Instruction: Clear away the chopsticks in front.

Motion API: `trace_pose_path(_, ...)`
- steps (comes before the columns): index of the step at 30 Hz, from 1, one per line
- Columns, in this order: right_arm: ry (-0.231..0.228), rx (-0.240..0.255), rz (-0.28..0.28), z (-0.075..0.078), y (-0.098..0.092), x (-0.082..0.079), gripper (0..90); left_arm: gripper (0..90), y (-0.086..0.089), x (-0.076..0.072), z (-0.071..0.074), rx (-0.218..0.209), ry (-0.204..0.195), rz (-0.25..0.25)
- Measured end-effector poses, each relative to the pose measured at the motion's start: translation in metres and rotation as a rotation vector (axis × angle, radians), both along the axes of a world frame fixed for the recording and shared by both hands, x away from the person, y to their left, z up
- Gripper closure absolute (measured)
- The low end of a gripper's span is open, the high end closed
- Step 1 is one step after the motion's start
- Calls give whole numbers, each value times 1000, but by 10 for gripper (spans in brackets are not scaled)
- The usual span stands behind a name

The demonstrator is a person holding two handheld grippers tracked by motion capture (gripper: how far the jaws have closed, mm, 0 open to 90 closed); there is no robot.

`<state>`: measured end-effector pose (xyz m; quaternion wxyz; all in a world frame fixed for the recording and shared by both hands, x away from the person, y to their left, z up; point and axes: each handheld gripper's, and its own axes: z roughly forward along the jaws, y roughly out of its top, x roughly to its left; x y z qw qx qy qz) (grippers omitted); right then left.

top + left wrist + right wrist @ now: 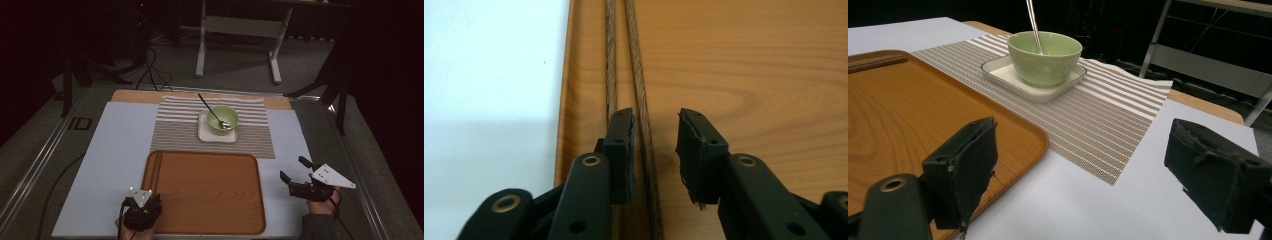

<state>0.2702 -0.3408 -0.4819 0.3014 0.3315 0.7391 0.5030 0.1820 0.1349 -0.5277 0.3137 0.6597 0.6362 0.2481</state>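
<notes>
A dark room surrounds the pale surface (115, 165). Two brown chopsticks (639, 95) lie along the wooden tray's (210, 200) left edge, between the left claw's (655, 132) parted pads, untouched. The right claw (295, 170) gapes empty near the right edge. Behind the tray, a green bowl (1044, 57) holds a spoon (212, 114), its handle cut off in the right gripper view.

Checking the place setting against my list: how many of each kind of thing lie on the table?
Chopsticks: 2, in the tray by its left edge
Wooden tray: 1
Green bowl: 1
Spoon: 1, in the bowl
White square plate: 1, under the bowl
Striped placemat: 1
Total: 7
</notes>
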Motion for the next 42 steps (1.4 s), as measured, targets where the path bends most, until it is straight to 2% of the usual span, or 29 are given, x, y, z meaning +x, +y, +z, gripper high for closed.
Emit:
trace_pose_path(4, -1, 0, 0, 0, 0, 0, 131, 638, 2, 4, 7, -43, -28, -44)
trace_pose_path(9, -2, -1, 0, 0, 0, 0, 131, 618, 7, 16, 19, -87, -59, -72)
trace_pose_path(17, -3, 0, -2, 0, -1, 0, 130, 582, 8, 36, 40, -124, -106, -103)
trace_pose_path(18, -3, -1, -2, 0, -1, 0, 130, 577, 8, 40, 43, -136, -107, -113)
trace_pose_path(19, -3, 0, -3, 0, -1, 0, 131, 571, 10, 45, 46, -177, -102, -135)
trace_pose_path(20, -2, 1, -4, 0, -1, 0, 131, 567, 11, 48, 48, -189, -101, -140)
trace_pose_path(24, -2, 3, -5, 0, -2, 0, 131, 565, 13, 59, 55, -203, -120, -145)
trace_pose_path(28, -3, 2, -4, 0, -1, 0, 131, 564, 10, 70, 62, -178, -131, -181)
trace_pose_path(35, -2, 0, -4, 0, -2, 0, 131, 542, 4, 91, 78, -171, -157, -208)
trace_pose_path(42, -1, -2, -3, 0, -2, 0, 131, 540, -1, 106, 92, -159, -183, -226)
